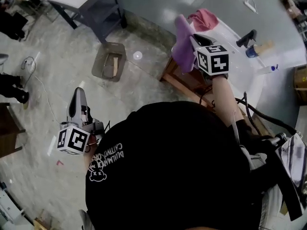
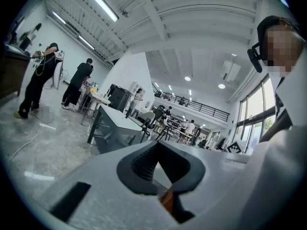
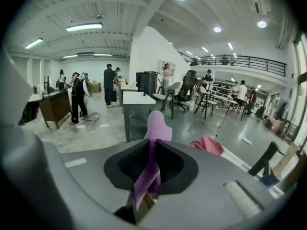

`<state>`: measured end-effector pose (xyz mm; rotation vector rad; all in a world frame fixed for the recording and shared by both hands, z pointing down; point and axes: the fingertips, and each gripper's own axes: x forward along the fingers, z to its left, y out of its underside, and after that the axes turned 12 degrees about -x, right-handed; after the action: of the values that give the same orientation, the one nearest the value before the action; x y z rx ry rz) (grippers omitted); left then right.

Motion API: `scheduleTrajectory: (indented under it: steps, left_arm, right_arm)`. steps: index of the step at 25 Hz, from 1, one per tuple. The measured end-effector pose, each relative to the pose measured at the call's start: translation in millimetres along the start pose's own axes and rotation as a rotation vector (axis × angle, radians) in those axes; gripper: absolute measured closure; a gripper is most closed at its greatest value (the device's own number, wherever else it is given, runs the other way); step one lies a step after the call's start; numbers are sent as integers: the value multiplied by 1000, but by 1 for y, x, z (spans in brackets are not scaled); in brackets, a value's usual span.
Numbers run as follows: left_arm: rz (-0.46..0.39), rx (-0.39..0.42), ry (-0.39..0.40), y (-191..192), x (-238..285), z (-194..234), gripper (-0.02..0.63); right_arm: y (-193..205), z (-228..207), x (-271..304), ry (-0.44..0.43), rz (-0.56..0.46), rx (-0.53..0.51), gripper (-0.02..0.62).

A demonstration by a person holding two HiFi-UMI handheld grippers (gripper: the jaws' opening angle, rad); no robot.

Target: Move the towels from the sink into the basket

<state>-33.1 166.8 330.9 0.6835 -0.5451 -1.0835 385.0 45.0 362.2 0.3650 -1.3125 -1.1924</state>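
Note:
My right gripper (image 1: 194, 43) is shut on a purple towel (image 1: 183, 47), held up in the air over the near corner of the white sink counter (image 1: 229, 33). The purple towel (image 3: 156, 124) runs between the pads and sticks out past the right gripper (image 3: 149, 166). A pink towel (image 1: 203, 18) lies bunched on the counter's far end, and the pink towel (image 3: 207, 144) shows just right of the jaws. The basket (image 1: 109, 61), a greyish bin, stands on the floor to the left. My left gripper (image 1: 78, 94) hangs low at the left, shut and empty, its jaws (image 2: 156, 169) together.
A black faucet (image 1: 246, 36) and a bottle (image 1: 267, 70) stand on the counter at the right. A grey table (image 1: 88, 4) stands beyond the basket. A cable (image 1: 33, 75) trails over the floor at the left. People and desks fill the hall (image 3: 76, 97).

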Motion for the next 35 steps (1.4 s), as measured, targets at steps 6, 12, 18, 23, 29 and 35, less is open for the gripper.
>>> scheduleTrajectory:
  steps: [6, 12, 18, 23, 29, 35]
  left_arm:
    - [-97, -27, -143, -19, -55, 36, 603]
    - [-118, 10, -196, -19, -75, 58, 603]
    - [-85, 25, -245, -15, -75, 60, 603]
    - [-145, -94, -305, -18, -68, 93, 603]
    - [-183, -185, -367, -30, -57, 120, 603]
    - [-222, -239, -412, -54, -21, 158, 603]
  right_arm:
    - [-38, 67, 54, -155, -12, -53, 543]
    - [-51, 115, 85, -238, -8, -166, 541]
    - [-59, 139, 101, -295, 46, -199, 542]
    - [-82, 164, 147, -359, 13, -247, 541]
    - [-108, 193, 202, -441, 50, -237, 541]
    - [-125, 219, 265, -533, 88, -242, 541]
